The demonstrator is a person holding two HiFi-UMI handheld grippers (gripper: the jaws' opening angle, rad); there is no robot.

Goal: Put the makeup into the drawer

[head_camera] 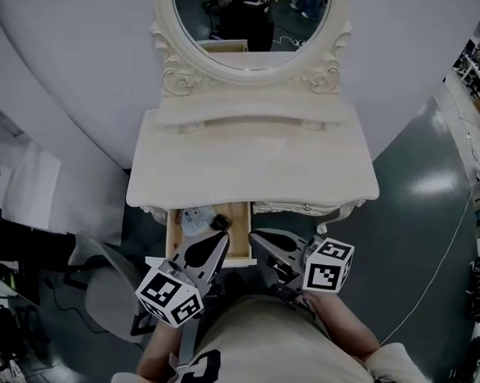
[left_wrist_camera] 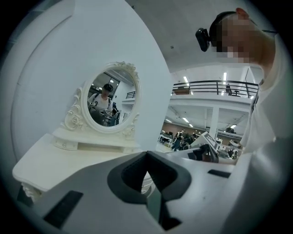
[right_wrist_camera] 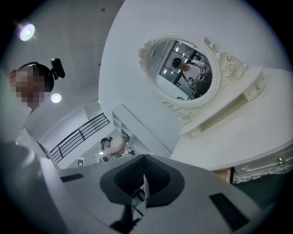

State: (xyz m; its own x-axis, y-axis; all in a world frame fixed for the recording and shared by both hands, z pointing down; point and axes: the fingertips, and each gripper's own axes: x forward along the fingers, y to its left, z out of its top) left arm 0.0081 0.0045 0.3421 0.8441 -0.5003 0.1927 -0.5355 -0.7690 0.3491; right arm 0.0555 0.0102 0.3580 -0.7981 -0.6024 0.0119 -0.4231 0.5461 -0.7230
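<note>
what looks like the makeup [head_camera: 219, 222], a small dark piece beside a pale packet [head_camera: 195, 220], lies in the open drawer [head_camera: 240, 226] of the dressing table [head_camera: 257, 172]. the left gripper [head_camera: 222, 238] and right gripper [head_camera: 255, 237] hang just before it, both closed on nothing. placing seems done; next the drawer wants a square push shut.

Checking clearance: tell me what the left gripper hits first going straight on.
Probably the white dressing table, at its front edge above the open drawer; depth is unclear.
</note>
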